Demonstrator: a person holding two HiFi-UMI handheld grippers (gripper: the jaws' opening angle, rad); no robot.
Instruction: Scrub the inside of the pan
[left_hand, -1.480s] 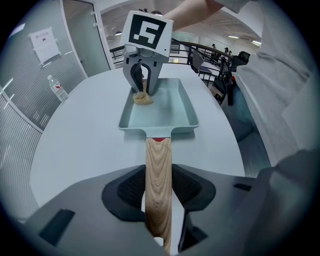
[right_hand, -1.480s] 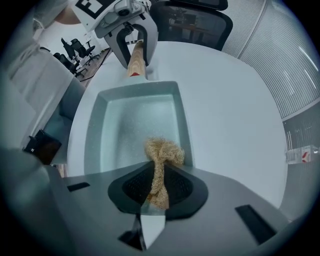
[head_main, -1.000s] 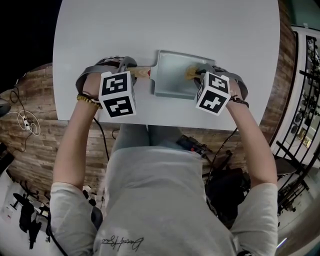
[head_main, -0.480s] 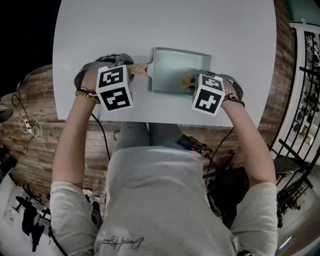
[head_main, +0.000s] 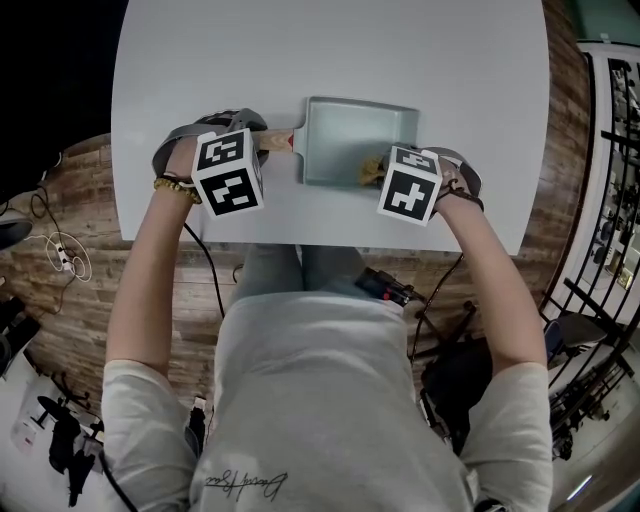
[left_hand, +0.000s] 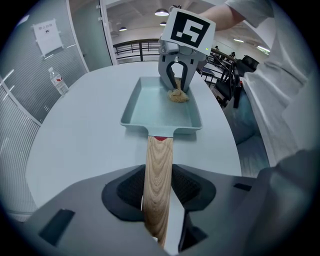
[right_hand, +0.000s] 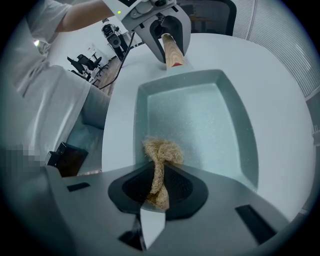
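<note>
A pale green rectangular pan (head_main: 350, 135) lies flat on the white table (head_main: 300, 50). My left gripper (head_main: 262, 142) is shut on its wooden handle (left_hand: 159, 170), which runs straight between the pads. My right gripper (right_hand: 157, 187) is shut on a tan fibre scrubber (right_hand: 160, 152). The scrubber (head_main: 373, 167) presses on the pan floor (right_hand: 200, 120) near the near-right corner. From the left gripper view, the right gripper (left_hand: 176, 82) stands over the scrubber (left_hand: 177, 95) at the pan's far end (left_hand: 160, 105). The right gripper view shows the left gripper (right_hand: 167, 30) on the handle (right_hand: 172, 50).
The table's front edge (head_main: 320, 243) runs just behind both grippers, with the person's lap below it. A clear bottle (left_hand: 56, 82) stands far to the left in the left gripper view. Chairs and cables lie on the wooden floor (head_main: 60, 250).
The right gripper has drawn the scrubber across the pan floor toward the near edge. The left gripper keeps its hold on the handle.
</note>
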